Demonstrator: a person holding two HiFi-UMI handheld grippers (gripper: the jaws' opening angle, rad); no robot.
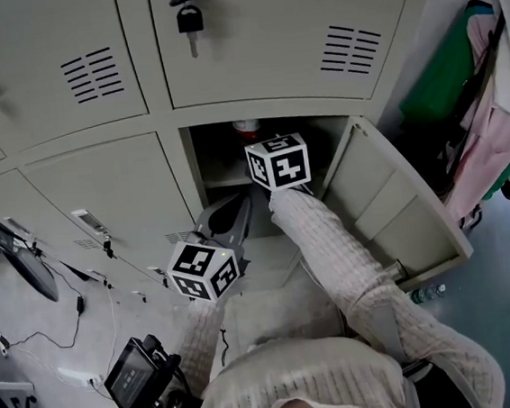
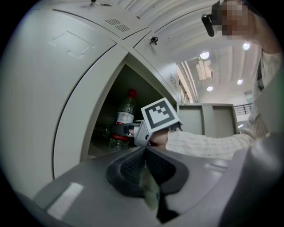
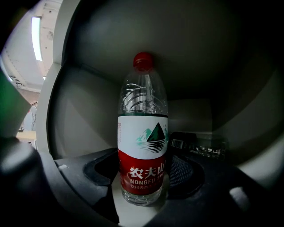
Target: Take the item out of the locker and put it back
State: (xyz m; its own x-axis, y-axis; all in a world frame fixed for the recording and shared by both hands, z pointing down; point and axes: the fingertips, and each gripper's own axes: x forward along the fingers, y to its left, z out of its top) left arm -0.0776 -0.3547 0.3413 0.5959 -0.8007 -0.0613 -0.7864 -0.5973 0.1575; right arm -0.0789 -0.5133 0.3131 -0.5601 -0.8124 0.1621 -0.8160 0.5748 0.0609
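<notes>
right gripper straddles the clear red-capped plastic water bottle, pads not pressing yet; left gripper clenched, empty. bottle looks light, slick, squashy: take the label band.

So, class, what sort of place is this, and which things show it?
Probably a locker or changing room: a bank of metal lockers, a padlock hanging on one, and clothes hung up beside them.

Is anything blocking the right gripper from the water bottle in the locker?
Nothing visible does. The locker door stands open, and the water bottle stands upright between the right gripper's jaws. A dark pack lies behind it, out of the way.
</notes>
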